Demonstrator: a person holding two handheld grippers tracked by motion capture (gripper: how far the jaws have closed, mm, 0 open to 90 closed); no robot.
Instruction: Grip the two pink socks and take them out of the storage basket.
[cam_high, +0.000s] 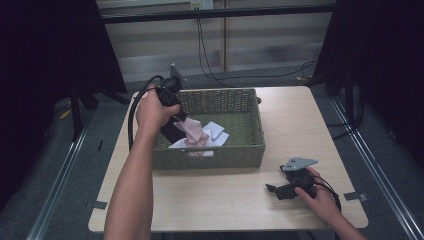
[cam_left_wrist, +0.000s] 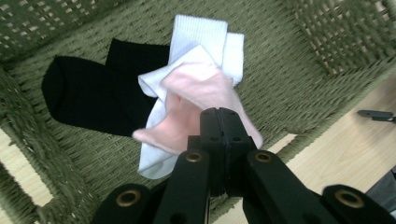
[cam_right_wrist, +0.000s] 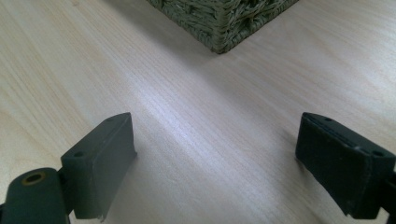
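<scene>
Pink soft sock (cam_left_wrist: 187, 100) hangs pinched in the left gripper (cam_left_wrist: 219, 116) over the green woven basket (cam_high: 215, 152), above white socks (cam_left_wrist: 201, 37) and a black sock (cam_left_wrist: 88, 93). The right gripper (cam_right_wrist: 215, 163) rests spread on the pale wooden table (cam_high: 210, 200).

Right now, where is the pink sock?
In the high view, the pink sock hangs from the left claw over the green basket, above the white sock.
</scene>
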